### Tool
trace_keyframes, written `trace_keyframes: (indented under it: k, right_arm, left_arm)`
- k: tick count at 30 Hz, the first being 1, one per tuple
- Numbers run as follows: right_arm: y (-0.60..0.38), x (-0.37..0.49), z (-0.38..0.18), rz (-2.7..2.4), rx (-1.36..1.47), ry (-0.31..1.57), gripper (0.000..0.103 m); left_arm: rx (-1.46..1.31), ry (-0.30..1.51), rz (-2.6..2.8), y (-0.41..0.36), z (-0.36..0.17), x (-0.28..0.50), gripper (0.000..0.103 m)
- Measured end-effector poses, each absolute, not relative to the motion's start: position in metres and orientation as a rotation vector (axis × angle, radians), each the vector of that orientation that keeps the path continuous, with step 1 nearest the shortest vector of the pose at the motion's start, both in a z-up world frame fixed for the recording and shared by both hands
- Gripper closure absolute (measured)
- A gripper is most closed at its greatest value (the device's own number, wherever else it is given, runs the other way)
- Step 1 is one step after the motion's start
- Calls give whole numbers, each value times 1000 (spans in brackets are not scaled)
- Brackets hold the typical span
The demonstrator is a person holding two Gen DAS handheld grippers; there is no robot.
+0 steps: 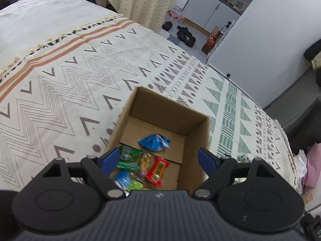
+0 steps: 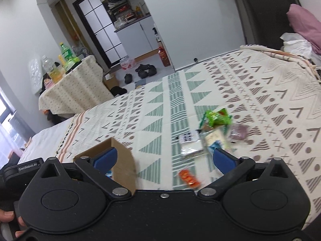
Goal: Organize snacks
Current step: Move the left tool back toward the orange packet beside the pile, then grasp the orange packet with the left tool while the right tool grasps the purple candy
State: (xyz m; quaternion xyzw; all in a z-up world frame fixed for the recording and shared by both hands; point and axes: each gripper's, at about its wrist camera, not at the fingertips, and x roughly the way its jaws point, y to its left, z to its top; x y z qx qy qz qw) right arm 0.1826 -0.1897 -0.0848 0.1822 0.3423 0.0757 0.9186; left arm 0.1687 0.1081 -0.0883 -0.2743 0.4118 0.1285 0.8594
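The bed (image 1: 84, 76) fills most of both views; it is covered with a cream blanket printed with grey zigzags, chevrons and green triangles.

On the blanket stands an open cardboard box (image 1: 176, 108), brown, with its top open. In the left wrist view it sits at about 6 o'clock from the middle of the picture, directly ahead of the left gripper (image 1: 158, 157). Inside the box lie several snack packets: a blue packet (image 1: 155, 142) alone near the middle of the box floor, and nearer the camera a green packet (image 1: 128, 156), a red packet (image 1: 157, 170) and a clear packet with yellowish pieces (image 1: 146, 160), close together.

The left gripper has its jaws wide apart above the near edge of the box, and nothing is between its blue fingers (image 1: 109, 158).

In the right wrist view the same box is at about 8 o'clock, partly behind the left finger of the right gripper (image 2: 163, 157). This gripper is spread fully and it holds nothing.

More snacks lie loose on the blanket, blurred: a green bag (image 2: 217, 117) at about 2 o'clock, a purple packet (image 2: 238, 133) just beside it, a white packet with black print (image 2: 189, 142) between the fingers, and a small orange packet (image 2: 189, 178) nearest the camera.
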Motion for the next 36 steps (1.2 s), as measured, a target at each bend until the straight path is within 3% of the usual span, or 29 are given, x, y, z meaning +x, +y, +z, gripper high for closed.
trace_keyframes:
  k: [22, 32, 36]
  right_arm:
    - [-258, 190, -107, 208, 255, 691, 2]
    - [-283, 208, -126, 236, 340, 709, 2]
    - [-288, 217, -135, 237, 366, 725, 8]
  left_arm:
    - [-464, 892, 130, -8, -84, 194, 19]
    - [-431, 920, 128, -45, -104, 214, 21]
    - [-438, 932, 145, -55, -115, 222, 24]
